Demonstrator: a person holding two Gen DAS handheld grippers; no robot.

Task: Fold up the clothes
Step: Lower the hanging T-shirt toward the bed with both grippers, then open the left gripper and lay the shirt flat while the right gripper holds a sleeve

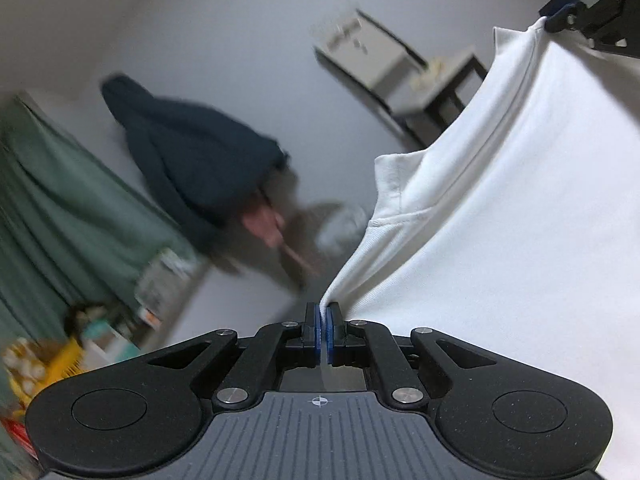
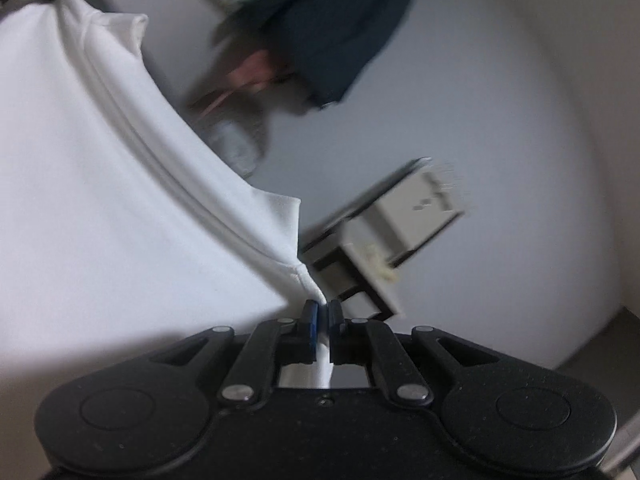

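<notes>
Claws both pinched tight: left gripper [image 1: 324,312] and right gripper [image 2: 323,308] each clamped the shirt [image 1: 500,208]. Shirt hung stretched between them, edge to edge.

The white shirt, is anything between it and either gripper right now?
No. The white shirt is already pinched by both: the left gripper and right gripper are each shut on a corner, holding it stretched between them. Nothing visible intervenes.

A dark blue garment [image 1: 192,152] lies crumpled on the pale grey surface [image 1: 240,40].
</notes>
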